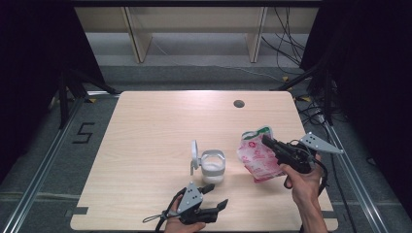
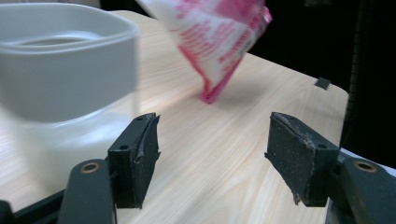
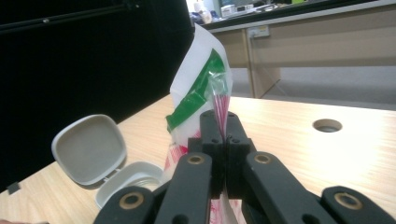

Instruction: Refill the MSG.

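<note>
Right gripper (image 1: 266, 141) is clamped on the upper edge of the pink-and-white bag (image 1: 256, 156), which hangs tilted with its bottom corner on the desk (image 1: 145, 126). Its long axis leans up and away from the open container (image 1: 213, 166), which stands just beside it, toward the person's left, hinged lid (image 1: 194, 155) raised on the far side from the bag. Left gripper (image 1: 216, 196), jaws apart and empty, is nearer to the container, just in front of it.

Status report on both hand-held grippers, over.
Right hand-held gripper shut on pink bag. Left hand-held gripper open, empty. Container lid up. Nothing blocking.
</note>
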### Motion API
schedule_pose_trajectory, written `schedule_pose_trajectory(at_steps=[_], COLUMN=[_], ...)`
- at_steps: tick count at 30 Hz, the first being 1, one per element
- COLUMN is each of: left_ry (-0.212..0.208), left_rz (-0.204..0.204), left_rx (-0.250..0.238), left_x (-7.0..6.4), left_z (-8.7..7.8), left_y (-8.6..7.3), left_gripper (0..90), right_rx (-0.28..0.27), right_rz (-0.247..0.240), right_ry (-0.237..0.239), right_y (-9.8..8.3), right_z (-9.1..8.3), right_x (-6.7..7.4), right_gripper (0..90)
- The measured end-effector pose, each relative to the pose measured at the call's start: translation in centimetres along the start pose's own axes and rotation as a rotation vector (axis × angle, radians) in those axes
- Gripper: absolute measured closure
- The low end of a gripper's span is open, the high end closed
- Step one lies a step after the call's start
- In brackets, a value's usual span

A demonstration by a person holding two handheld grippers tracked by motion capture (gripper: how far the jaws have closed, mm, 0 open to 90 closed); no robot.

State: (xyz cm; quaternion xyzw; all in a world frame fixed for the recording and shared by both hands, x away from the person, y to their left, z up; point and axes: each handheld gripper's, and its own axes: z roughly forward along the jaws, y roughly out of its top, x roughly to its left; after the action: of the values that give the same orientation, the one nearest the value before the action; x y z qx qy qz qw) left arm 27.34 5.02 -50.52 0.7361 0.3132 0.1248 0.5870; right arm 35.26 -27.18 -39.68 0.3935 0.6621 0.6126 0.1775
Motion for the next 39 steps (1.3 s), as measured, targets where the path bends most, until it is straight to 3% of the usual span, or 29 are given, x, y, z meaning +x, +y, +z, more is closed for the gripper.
schedule_pose_trajectory(at_steps=[2, 5, 6, 8, 10, 14, 15, 17, 18, 22, 24, 25, 29, 31, 32, 33, 34, 37, 39], left_ry=[0.019, 0.039, 0.039, 0.062, 0.073, 0.078, 0.082, 0.078, 0.069, 0.077, 0.067, 0.078, 0.082, 0.085, 0.083, 0.084, 0.082, 0.082, 0.084], left_rz=[-0.013, 0.003, 0.001, 0.003, -0.005, -0.009, -0.008, -0.005, -0.01, -0.027, -0.019, -0.009, -0.012, -0.013, -0.016, -0.017, -0.015, -0.022, -0.021], left_rx=[-0.021, -0.015, -0.016, -0.005, -0.005, -0.006, -0.004, -0.003, -0.013, -0.011, -0.026, -0.008, -0.006, -0.01, -0.01, -0.007, -0.009, -0.014, -0.012], left_x=[0.3, 0.9, 1.0, 1.2, 1.4, 1.8, 1.9, 2.0, 2.0, 1.9, 2.1, 2.3, 2.4, 2.4, 2.4, 2.4, 2.3, 2.4, 2.5], left_z=[-0.4, -1.4, -1.5, -1.9, -2.2, -2.4, -2.4, -2.4, -2.2, -2.3, -2.2, -2.4, -2.6, -2.6, -2.5, -2.6, -2.6, -2.5, -2.5], left_y=[0.1, 0.0, 0.0, -0.1, -0.1, -0.2, -0.2, -0.3, -0.3, -0.4, -0.4, -0.4, -0.4, -0.3, -0.4, -0.4, -0.4, -0.4, -0.4], left_gripper=[33.4, 32.8, 32.8, 32.6, 32.4, 32.4, 32.3, 32.5, 32.4, 32.4, 32.4, 32.4, 32.2, 32.2, 32.1, 32.0, 32.0, 32.1, 32.0], right_rx=[-0.005, -0.029, -0.018, 0.0, -0.005, 0.001, 0.009, 0.009, 0.016, 0.016, 0.026, 0.029, 0.035, 0.041, 0.048, 0.056, 0.041, 0.067, 0.082], right_rz=[-0.009, -0.008, 0.016, 0.018, -0.006, -0.038, -0.019, -0.057, -0.041, -0.057, -0.082, -0.085, -0.09, -0.126, -0.089, -0.124, -0.124, -0.118, -0.152], right_ry=[0.0, 0.004, 0.002, -0.005, -0.017, -0.039, -0.052, -0.065, -0.067, -0.085, -0.094, -0.099, -0.115, -0.128, -0.13, -0.138, -0.143, -0.154, -0.169], right_y=[-0.1, -0.2, -0.2, -0.2, -0.2, -0.2, -0.2, -0.2, -0.2, -0.3, -0.3, -0.3, -0.3, -0.3, -0.4, -0.4, -0.4, -0.6, -0.7], right_z=[-0.2, -0.5, -0.7, -1.0, -1.1, -1.7, -1.9, -2.0, -2.2, -2.5, -2.6, -2.7, -2.7, -2.6, -2.5, -2.4, -2.3, -2.1, -1.9], right_x=[-0.2, -0.4, -0.3, -0.3, -0.6, -0.7, -0.6, -0.9, -0.9, -1.0, -1.1, -1.1, -1.1, -1.2, -0.8, -1.0, -1.0, -0.8, -1.1], right_gripper=[90.0, 90.0, 90.0, 90.0, 90.0, 90.0, 90.0, 90.0, 90.0, 90.0, 90.0, 90.0, 90.0, 90.0, 90.0, 90.0, 90.0, 90.0, 90.0])
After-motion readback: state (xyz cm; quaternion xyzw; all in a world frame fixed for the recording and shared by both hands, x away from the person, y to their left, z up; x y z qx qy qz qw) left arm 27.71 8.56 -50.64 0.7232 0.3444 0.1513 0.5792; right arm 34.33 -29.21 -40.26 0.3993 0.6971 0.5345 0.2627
